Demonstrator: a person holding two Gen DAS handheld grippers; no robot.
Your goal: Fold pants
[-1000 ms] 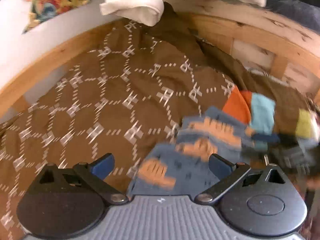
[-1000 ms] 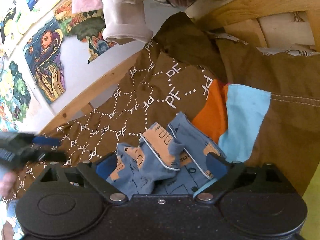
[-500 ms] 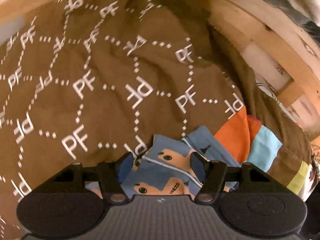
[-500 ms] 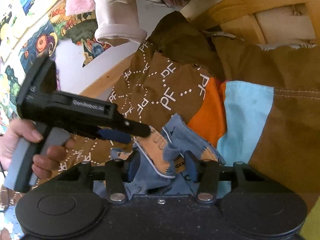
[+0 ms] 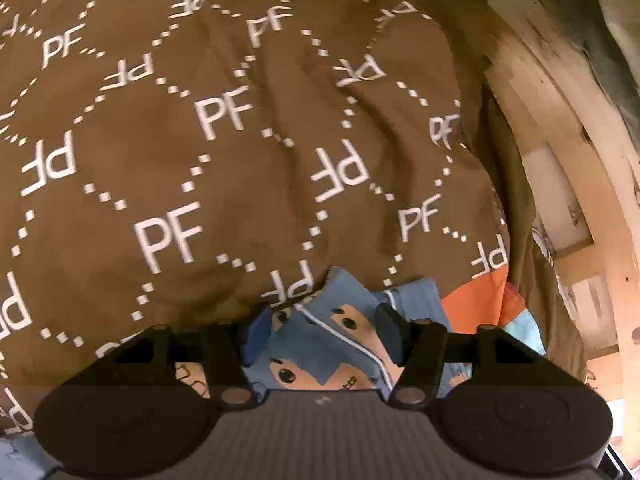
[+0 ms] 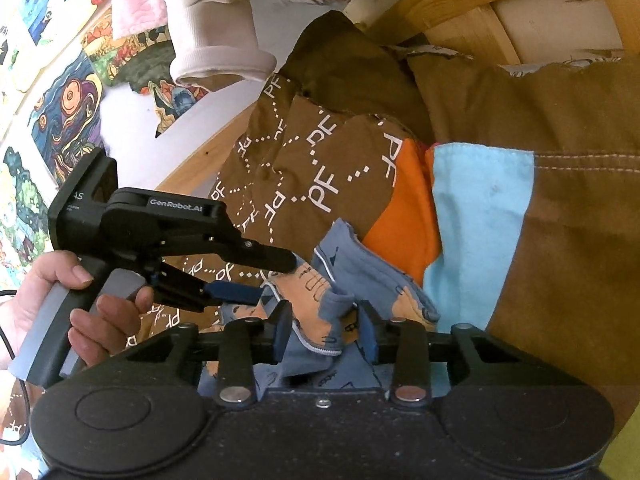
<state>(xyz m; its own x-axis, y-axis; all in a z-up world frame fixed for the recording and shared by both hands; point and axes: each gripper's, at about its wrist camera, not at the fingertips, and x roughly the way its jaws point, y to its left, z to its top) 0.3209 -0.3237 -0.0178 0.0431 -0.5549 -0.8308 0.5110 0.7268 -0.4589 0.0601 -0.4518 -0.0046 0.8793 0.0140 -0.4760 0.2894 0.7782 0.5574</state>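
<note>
The pants (image 5: 320, 340) are small, blue with tan cartoon prints and white piping, bunched on a brown "PF" patterned bedspread (image 5: 200, 140). My left gripper (image 5: 320, 320) has its fingers closed in on a fold of the pants. In the right wrist view the pants (image 6: 360, 280) lie crumpled, and my right gripper (image 6: 326, 320) is closed on a raised fold of them. The left gripper (image 6: 264, 276), held by a hand, shows there too, its tips at the pants' left edge.
An orange patch (image 6: 404, 216) and a light blue patch (image 6: 480, 216) of the bedspread lie right of the pants. A wooden bed frame (image 5: 560, 152) runs along the right. Pale clothes (image 6: 216, 32) hang above, with paintings (image 6: 68, 120) on the wall at left.
Both grippers have narrowed from wide open and closed on folds of the pants. The left gripper has moved in close over the pants and bedspread.
</note>
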